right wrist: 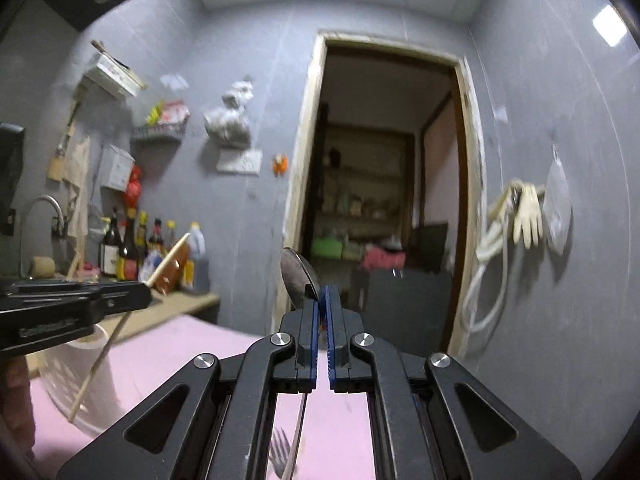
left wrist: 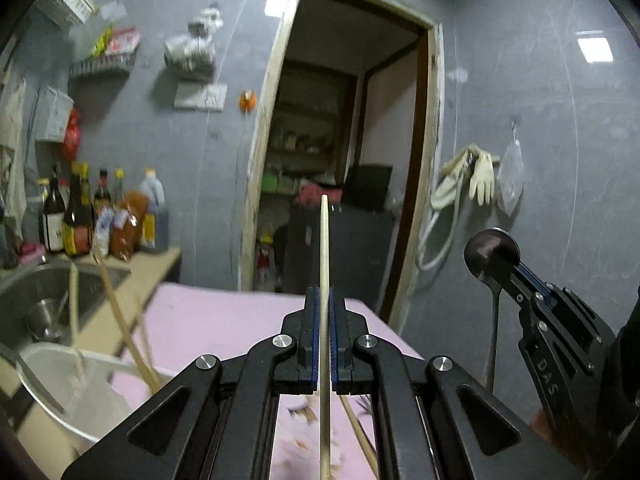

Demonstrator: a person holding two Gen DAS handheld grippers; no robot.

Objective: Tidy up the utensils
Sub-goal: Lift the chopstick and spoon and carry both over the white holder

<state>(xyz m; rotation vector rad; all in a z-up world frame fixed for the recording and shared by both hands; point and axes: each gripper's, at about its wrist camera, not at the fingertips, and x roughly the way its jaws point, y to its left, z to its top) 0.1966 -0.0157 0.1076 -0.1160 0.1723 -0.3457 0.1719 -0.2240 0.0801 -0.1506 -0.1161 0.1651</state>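
Left wrist view
Your left gripper [left wrist: 325, 300]: its jaws were clamped tight on a single pale chopstick [left wrist: 325, 240].
Chopstick axis: it ran straight along the fingers, far end pointing away from you toward the doorway [left wrist: 344, 160], near end dropping out of the bottom edge.
Your right gripper [left wrist: 516, 272]: it sat off to the right, closed on a metal spoon [left wrist: 493, 254], bowl up, handle hanging down.
Bowl [left wrist: 60, 364]: a white bowl at lower left held more chopsticks [left wrist: 124, 320] leaning up and leftward; beside it lay the sink [left wrist: 48, 292].
Hard to read: a second chopstick [left wrist: 360, 436] under your gripper was mostly covered by the frame; the pink cloth [left wrist: 224, 320] there was blurred.

Right wrist view
Your right gripper [right wrist: 322, 300]: the jaws were pinched shut on the spoon's [right wrist: 298, 276] neck.
Spoon axis: bowl tilted up and slightly left past the fingertips; the handle ran back beneath the gripper and was cut off at the bottom edge.
Your left gripper [right wrist: 120, 298]: seen side-on at left, its chopstick [right wrist: 100, 356] slanted from upper right down to lower left across the bowl [right wrist: 52, 380].
Fork [right wrist: 280, 452]: its tines showed on the pink cloth [right wrist: 180, 344] under the gripper; the rest was hidden.
Blur: the bottles [right wrist: 132, 248] on the counter were too smeared to read.
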